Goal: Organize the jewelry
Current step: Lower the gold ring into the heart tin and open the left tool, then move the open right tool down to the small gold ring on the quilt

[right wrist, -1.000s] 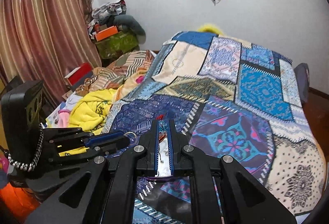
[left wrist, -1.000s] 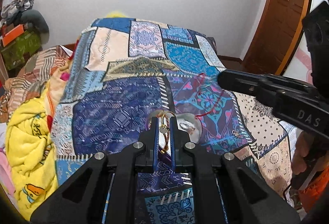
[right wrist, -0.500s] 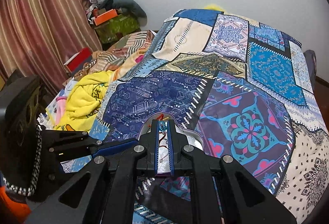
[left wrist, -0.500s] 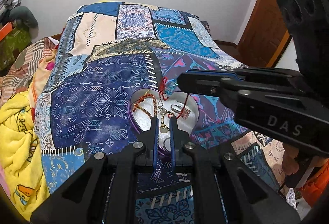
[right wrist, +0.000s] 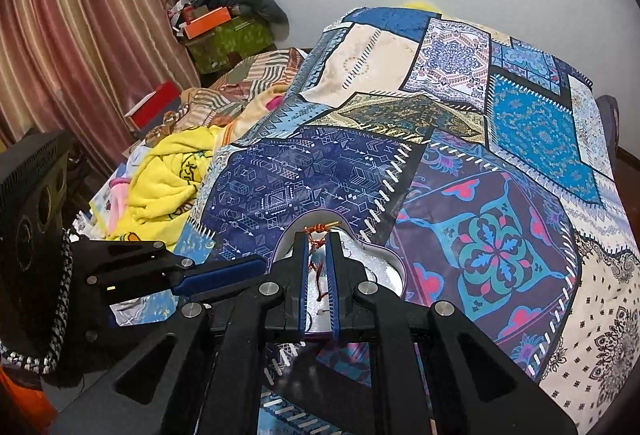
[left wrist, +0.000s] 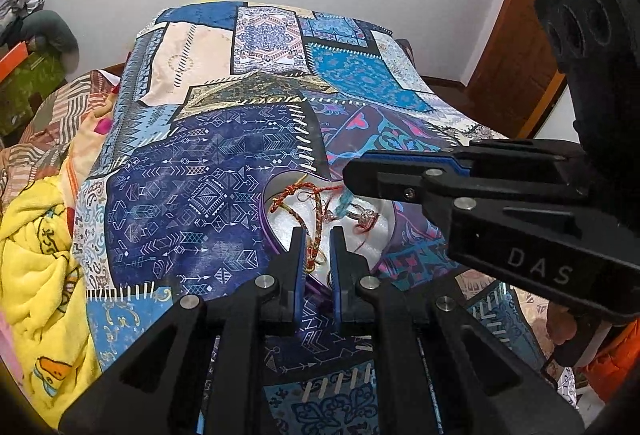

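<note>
A heart-shaped tin (left wrist: 267, 235) with a purple rim and white lining sits on the patchwork bedspread (left wrist: 192, 195). In it lie red and gold cords, a teal tassel (left wrist: 344, 203) and a silver charm (left wrist: 366, 217). My left gripper (left wrist: 317, 239) is shut on a braided red-gold cord bracelet (left wrist: 316, 231), low over the tin's near side. My right gripper (right wrist: 318, 241) comes in from the right over the tin (right wrist: 396, 267), shut on a thin red thread cord (right wrist: 318, 229) that is knotted at its tips. Each gripper shows in the other's view: the right one (left wrist: 356, 175), the left one (right wrist: 256, 267).
A crumpled yellow blanket (left wrist: 36, 255) and striped fabric lie left of the bedspread. Boxes and clothes (right wrist: 228, 31) pile up by the curtain (right wrist: 60, 35). A wooden door (left wrist: 516, 47) stands at the right. A hand (left wrist: 560, 319) holds the right gripper's handle.
Both grippers have sunk toward the bed and tipped downward. The cords they held above the bedspread now rest in the tin. Little differs over the last half second.
</note>
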